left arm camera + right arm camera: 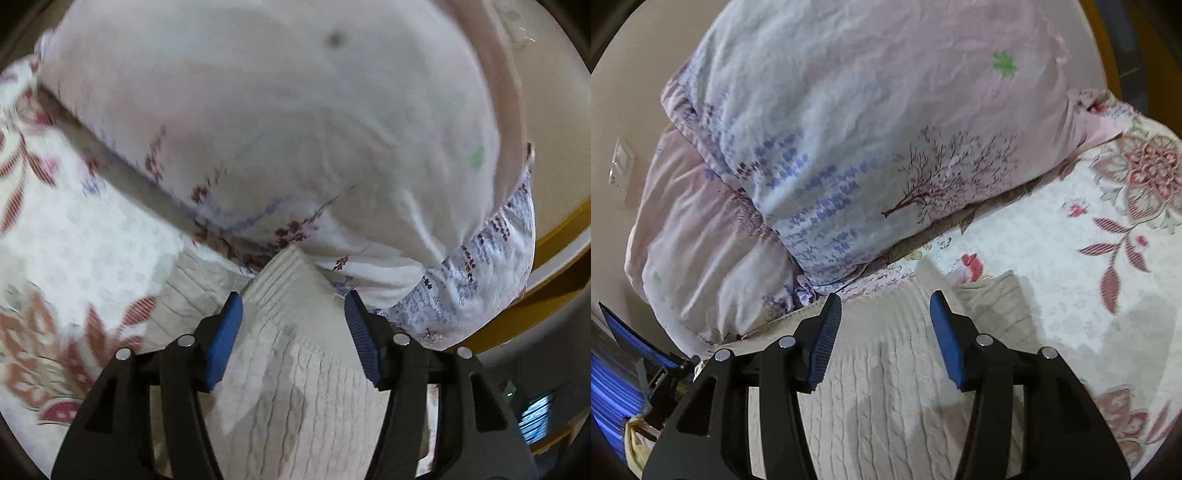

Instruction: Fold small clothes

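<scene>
Hovering over a cream knit garment on the floral bedspread, below the pillows.
Left gripper, then right gripper, stand with claws apart, gripping nothing; the knit looks soft, light and stretchy, best pinched at its ribbed hem corners.

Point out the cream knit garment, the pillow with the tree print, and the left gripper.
cream knit garment (295, 387): left wrist view, ribbed panel between the fingers.
pillow with the tree print (886, 129): right wrist view, middle of its top face.
left gripper (293, 306): left wrist view, midway between fingertips.
</scene>
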{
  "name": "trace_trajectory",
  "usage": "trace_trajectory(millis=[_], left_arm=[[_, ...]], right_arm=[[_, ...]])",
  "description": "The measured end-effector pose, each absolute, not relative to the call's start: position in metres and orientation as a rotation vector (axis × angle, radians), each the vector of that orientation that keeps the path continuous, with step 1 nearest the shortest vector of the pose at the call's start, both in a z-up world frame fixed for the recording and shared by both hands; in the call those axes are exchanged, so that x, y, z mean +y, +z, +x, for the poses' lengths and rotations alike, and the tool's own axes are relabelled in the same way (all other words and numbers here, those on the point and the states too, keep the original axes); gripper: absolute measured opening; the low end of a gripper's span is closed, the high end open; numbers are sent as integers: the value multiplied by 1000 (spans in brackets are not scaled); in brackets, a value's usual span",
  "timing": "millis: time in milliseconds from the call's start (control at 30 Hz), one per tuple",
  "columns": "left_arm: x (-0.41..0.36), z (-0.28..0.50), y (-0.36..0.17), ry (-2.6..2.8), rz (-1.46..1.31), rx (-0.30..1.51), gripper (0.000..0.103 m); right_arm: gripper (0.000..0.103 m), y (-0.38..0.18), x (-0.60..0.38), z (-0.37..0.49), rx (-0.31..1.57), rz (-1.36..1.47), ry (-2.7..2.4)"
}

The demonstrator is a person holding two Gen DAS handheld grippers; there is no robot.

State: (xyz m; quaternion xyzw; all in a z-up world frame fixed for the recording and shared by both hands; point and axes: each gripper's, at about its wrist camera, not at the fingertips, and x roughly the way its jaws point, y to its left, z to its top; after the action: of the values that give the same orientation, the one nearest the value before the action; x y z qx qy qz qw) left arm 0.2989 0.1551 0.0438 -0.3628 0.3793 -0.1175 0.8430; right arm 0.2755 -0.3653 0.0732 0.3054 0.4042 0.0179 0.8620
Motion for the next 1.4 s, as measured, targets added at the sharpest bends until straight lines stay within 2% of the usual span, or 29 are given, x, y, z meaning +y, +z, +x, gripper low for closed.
trace_trajectory(millis=[167,300,500,600,667,767,1033,1200,1300,1333,1400], left_arm=[[159,272,62,-223,-607,772,56],[154,253,62,-198,-478,792,54],[148,239,44,-214,-418,853,42],[142,239,33,-205,-392,894,30],[140,238,27,-195,-375,912,15],[141,236,25,-197,-370,916,8],[150,221,31,-218,-376,901,5],[151,221,21,-186,-366,910,5],[149,220,22,-182,-359,907,12],[149,219,25,-178,-356,902,13],[149,215,33,-164,-343,870,21]], right_arm=[[52,82,-380,242,835,560,-15],[43,75,-389,222,875,517,-26],[32,56,-379,212,956,443,0],[14,41,-369,212,1013,388,7],[12,39,-364,208,1009,354,3],[11,44,-364,203,984,362,-4],[10,59,-369,183,939,383,-21],[10,39,-365,190,1008,335,-83],[11,39,-359,194,1012,293,-103],[15,41,-358,195,1013,289,-105],[20,48,-357,194,1001,281,-114]])
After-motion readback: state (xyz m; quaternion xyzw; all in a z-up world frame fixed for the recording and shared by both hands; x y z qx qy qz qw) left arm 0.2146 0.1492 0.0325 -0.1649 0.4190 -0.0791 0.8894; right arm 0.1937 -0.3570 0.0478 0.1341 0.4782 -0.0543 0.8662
